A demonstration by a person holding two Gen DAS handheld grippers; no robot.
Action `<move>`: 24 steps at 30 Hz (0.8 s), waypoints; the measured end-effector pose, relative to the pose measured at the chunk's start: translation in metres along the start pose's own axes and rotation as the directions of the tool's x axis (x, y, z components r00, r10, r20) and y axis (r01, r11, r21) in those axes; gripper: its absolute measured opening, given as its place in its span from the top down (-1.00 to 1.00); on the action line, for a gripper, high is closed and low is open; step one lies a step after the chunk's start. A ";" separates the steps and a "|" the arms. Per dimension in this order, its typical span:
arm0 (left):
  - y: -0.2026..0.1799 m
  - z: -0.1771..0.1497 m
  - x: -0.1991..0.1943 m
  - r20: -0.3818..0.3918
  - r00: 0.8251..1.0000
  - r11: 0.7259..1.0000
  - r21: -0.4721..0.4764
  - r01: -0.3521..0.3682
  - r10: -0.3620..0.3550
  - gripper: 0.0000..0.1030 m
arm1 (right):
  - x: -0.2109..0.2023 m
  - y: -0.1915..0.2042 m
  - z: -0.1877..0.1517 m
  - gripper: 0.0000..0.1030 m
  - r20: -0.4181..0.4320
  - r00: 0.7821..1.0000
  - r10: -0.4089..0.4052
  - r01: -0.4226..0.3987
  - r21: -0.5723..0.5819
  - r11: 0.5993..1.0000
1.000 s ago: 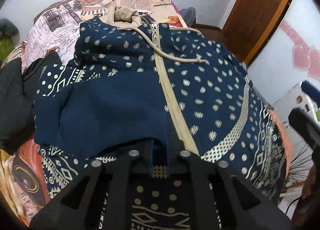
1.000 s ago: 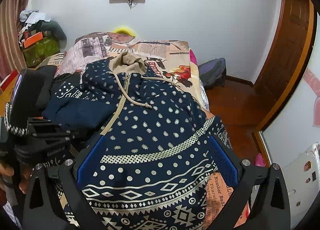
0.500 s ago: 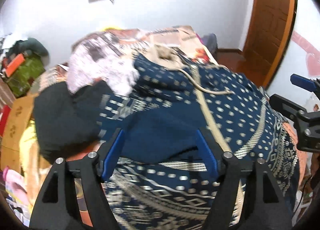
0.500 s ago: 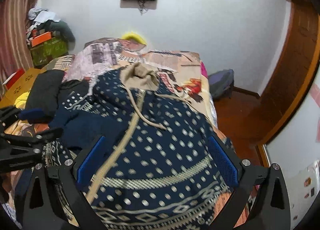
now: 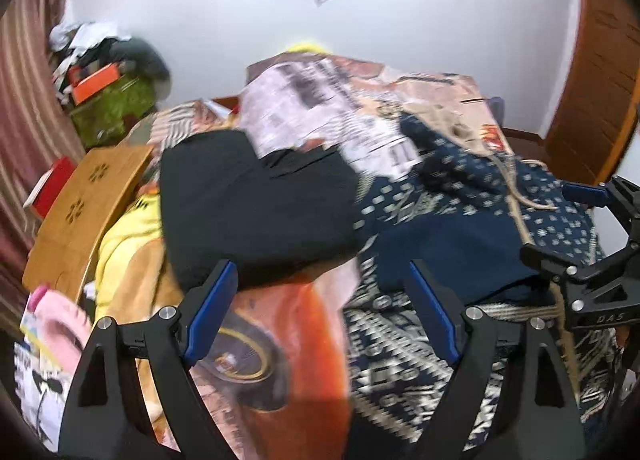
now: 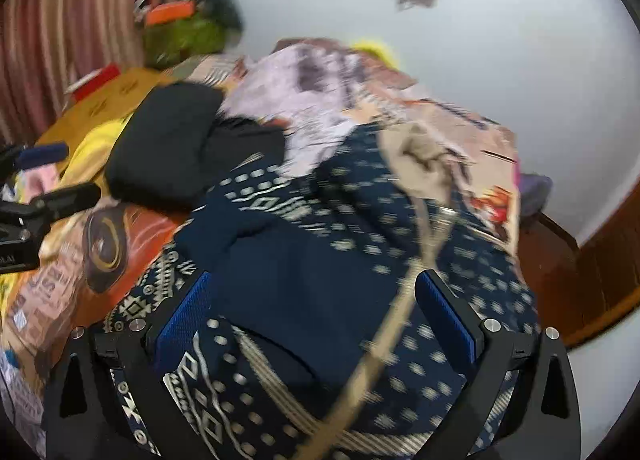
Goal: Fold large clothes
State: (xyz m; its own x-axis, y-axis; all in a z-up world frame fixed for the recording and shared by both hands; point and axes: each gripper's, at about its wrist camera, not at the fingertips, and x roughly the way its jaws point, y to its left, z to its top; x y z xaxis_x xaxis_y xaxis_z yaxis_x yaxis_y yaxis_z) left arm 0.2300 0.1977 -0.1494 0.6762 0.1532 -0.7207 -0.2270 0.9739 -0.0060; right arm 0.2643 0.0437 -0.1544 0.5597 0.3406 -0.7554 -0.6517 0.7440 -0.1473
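On the left, the left hand-held gripper (image 5: 320,316) has changed most. A second ago its blue-padded fingers were pinched on the edge of the navy hooded jacket's folded-in sleeve; now they stand wide apart, hold nothing, and hover over the orange patch of the printed bedspread (image 5: 276,324), with the folded black garment (image 5: 256,203) just ahead. The view has swung left towards the yellow cloth (image 5: 124,236) and the tan wooden board with flower cut-outs (image 5: 88,195) at the bed's edge. I judge the sleeve fold finished and released, the hand now free for its next grip.

The navy hooded zip jacket with cream dot-and-diamond pattern (image 6: 360,268) lies spread on the bed, hood towards the far wall, its plain navy sleeve (image 6: 288,260) laid across the front left of the cream zip (image 6: 400,308). The cream drawstring (image 5: 524,195) trails over the chest.

On the right, the right hand-held gripper (image 6: 316,320) has also turned left; its fingers are spread wide above the hem, gripping nothing. Both views are blurred by motion.

Writing: the printed bedspread carries newspaper-style text, too smeared to read apart from a fragment like "IS" in the right wrist view. The body of the right hand-held gripper, seen from the left wrist camera, bears white letters that look like "DAS".
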 end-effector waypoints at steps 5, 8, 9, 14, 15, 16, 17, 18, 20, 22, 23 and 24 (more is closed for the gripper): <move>0.024 -0.017 0.015 -0.047 0.999 0.999 -0.038 -0.017 0.015 -0.65 | 0.040 0.040 0.010 -0.91 -0.082 0.994 0.069 -0.077 -0.104 0.992; 0.031 -0.025 0.022 -0.067 0.998 0.998 -0.052 -0.020 0.016 -0.65 | 0.057 0.054 0.012 -0.90 -0.132 0.986 0.099 -0.116 -0.128 0.985; 0.033 -0.028 0.024 -0.073 0.997 0.998 -0.056 -0.018 0.014 -0.65 | 0.064 0.059 0.012 -0.88 -0.144 0.984 0.102 -0.122 -0.138 0.983; 0.038 -0.036 0.034 -0.094 0.995 0.998 -0.056 -0.016 0.011 -0.65 | 0.087 0.067 0.009 -0.36 -0.207 0.972 0.109 -0.140 -0.141 0.980; 0.037 -0.037 0.036 -0.098 0.995 0.998 -0.054 -0.017 0.012 -0.65 | 0.090 0.065 0.008 -0.26 -0.219 0.969 0.114 -0.145 -0.130 0.981; 0.037 -0.038 0.038 -0.102 0.995 0.998 -0.053 -0.017 0.012 -0.65 | 0.092 0.063 0.007 -0.19 -0.227 0.967 0.119 -0.149 -0.119 0.982; 0.037 -0.038 0.040 -0.108 0.994 0.998 -0.054 -0.016 0.010 -0.65 | 0.094 0.060 0.005 -0.03 -0.234 0.964 0.124 -0.152 -0.105 0.983; 0.036 -0.039 0.043 -0.114 0.993 0.998 -0.056 -0.013 0.007 -0.65 | 0.097 0.059 0.006 0.17 -0.239 0.963 0.127 -0.154 -0.099 0.983; 0.034 -0.040 0.046 -0.121 0.993 0.998 -0.060 -0.005 -0.002 -0.65 | 0.099 0.054 0.003 0.49 -0.246 0.957 0.153 -0.175 -0.071 0.982; 0.031 -0.041 0.047 -0.124 0.992 0.998 -0.060 0.000 -0.008 -0.65 | 0.098 0.052 0.002 0.70 -0.229 0.961 0.155 -0.174 -0.062 0.983; 0.030 -0.041 0.047 -0.124 0.992 0.998 -0.058 0.002 -0.009 -0.65 | 0.094 0.049 0.002 0.77 -0.212 0.964 0.161 -0.176 -0.057 0.983; 0.028 -0.040 0.046 -0.122 0.992 0.999 -0.054 0.004 -0.011 -0.65 | 0.090 0.046 0.002 0.79 -0.197 0.966 0.167 -0.180 -0.051 0.982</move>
State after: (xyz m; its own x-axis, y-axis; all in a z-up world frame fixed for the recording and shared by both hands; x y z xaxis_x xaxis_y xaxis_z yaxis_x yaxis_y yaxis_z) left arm 0.2265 0.2254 -0.2108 0.5878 0.1208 -0.7999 -0.2613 0.9641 -0.0464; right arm 0.2854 0.1101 -0.2273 0.3314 0.3403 -0.8800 -0.7668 0.6406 -0.0410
